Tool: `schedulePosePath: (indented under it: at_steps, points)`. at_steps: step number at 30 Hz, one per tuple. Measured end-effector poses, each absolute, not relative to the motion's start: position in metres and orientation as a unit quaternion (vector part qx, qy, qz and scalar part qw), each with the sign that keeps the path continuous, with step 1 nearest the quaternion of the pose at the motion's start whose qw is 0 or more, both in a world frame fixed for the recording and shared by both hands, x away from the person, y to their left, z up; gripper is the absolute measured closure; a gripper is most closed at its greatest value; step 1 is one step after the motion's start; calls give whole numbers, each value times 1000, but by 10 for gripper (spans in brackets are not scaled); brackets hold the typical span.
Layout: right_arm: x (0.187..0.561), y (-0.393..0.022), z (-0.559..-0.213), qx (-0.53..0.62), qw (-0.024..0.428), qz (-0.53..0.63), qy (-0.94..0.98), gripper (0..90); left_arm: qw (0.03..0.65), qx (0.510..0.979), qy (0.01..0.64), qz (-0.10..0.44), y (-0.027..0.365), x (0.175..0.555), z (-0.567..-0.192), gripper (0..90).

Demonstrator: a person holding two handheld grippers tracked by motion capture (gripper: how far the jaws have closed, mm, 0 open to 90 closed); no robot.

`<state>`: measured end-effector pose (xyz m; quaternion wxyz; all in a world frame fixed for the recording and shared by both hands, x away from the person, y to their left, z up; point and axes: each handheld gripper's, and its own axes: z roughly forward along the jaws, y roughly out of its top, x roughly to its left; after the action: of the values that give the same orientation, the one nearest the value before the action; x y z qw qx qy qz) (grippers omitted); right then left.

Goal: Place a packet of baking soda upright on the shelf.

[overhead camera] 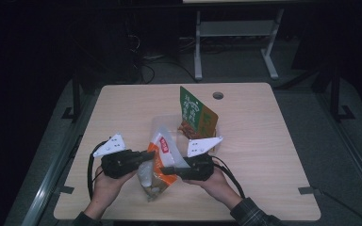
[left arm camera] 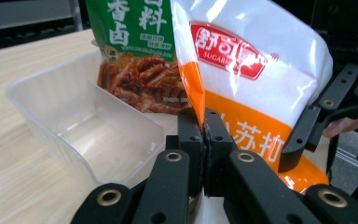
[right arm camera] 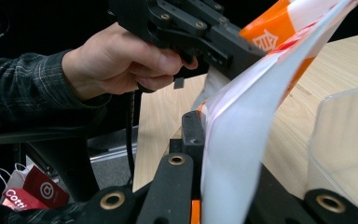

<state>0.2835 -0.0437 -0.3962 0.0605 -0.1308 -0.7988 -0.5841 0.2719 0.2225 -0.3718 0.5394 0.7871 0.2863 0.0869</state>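
An orange and white sugar bag [overhead camera: 161, 147] hangs between both grippers above the near middle of the table. My left gripper [overhead camera: 147, 155] is shut on the bag's orange side seam [left arm camera: 193, 88]; the jaws meet on it in the left gripper view [left arm camera: 204, 133]. My right gripper [overhead camera: 166, 169] is shut on the bag's opposite edge, and the white film [right arm camera: 242, 121] covers one of its jaws in the right gripper view [right arm camera: 204, 135]. A clear plastic container [overhead camera: 162, 123] sits just beyond the bag.
A green snack bag [overhead camera: 195, 113] stands upright at the container's far side, by its rim [left arm camera: 51, 79]. Pale wooden table [overhead camera: 264, 141] has bare room left and right. A cable hole [overhead camera: 218, 95] lies near the far edge. A white frame [overhead camera: 235, 33] stands behind the table.
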Motion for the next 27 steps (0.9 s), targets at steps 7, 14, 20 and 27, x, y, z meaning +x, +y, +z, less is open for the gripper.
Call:
schedulePosePath:
  at_steps: [7, 14, 20, 27]
  points:
    - [278, -46, -388, -115, 44, -579, -806, 900, 535, 790, 288, 82, 232, 269, -371, 655]
    - [271, -52, -379, -98, 23, -572, -814, 900, 509, 804, 290, 99, 250, 261, -380, 449]
    - [272, -62, -371, -95, 19, -570, -816, 900, 453, 838, 289, 91, 251, 251, -405, 334]
    - [275, -68, -358, -81, 12, -559, -825, 900, 412, 862, 288, 72, 242, 257, -425, 255]
